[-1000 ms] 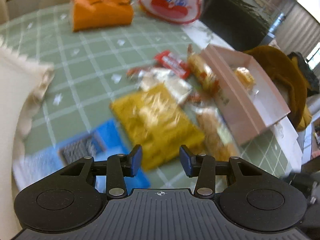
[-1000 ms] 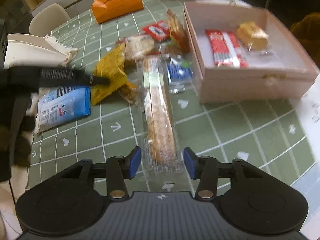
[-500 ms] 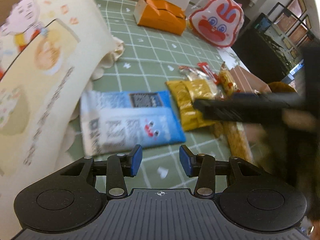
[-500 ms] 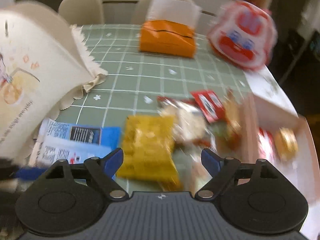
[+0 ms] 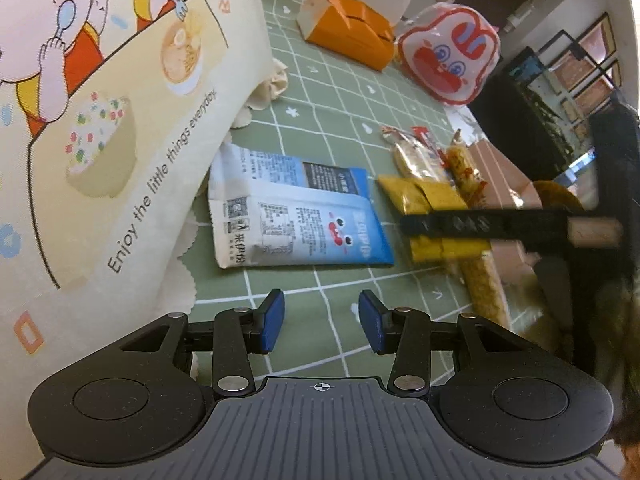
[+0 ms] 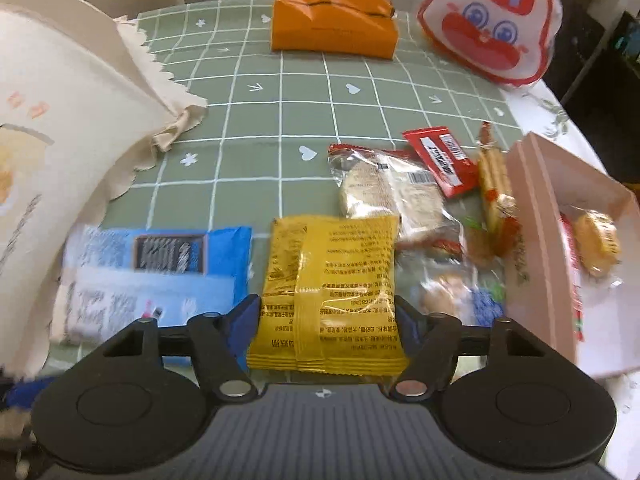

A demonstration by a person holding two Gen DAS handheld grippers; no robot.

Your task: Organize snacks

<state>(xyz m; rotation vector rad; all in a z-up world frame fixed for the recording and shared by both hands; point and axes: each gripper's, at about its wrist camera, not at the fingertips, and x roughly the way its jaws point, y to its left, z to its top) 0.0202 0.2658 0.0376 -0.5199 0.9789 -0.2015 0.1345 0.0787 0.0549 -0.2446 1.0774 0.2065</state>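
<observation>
One green checked tablecloth (image 6: 280, 92) is covering the table and carrying everything. One large cream bag (image 5: 100, 120) printed with cartoon children is standing at the left, leaning over the cloth and crowding that side of both views. One pink cardboard box (image 6: 532, 208) is sitting open at the right edge, holding at least one round biscuit pack (image 6: 598, 240) and a red wrapper mostly hidden by the box wall. One rabbit-faced red-and-white bag (image 6: 488, 20) and one orange tissue box (image 6: 332, 26) are standing at the far end, side by side.

Loose snacks between bag and box, counted:
- one blue-and-white packet (image 5: 296, 212), lying flat just beside the cream bag;
- one yellow packet (image 6: 332, 280), lying right of the blue one;
- one clear pack of pale biscuits (image 6: 384, 192), beyond the yellow packet;
- one small red wrapper (image 6: 438, 160);
- one long stick-shaped pack (image 6: 494, 192), lying against the box wall;
- some clear-wrapped pieces near the box, too blurred for counting.

The right gripper (image 6: 328, 320) is closing, its fingers flanking the yellow packet's near end, apparently touching its edges; firm pressing cannot be told. The left gripper (image 5: 320, 322) is hanging released above bare cloth, nothing between its fingers, the blue packet ahead. The right gripper's black arm is crossing the left view, blocking part of the yellow packet.
</observation>
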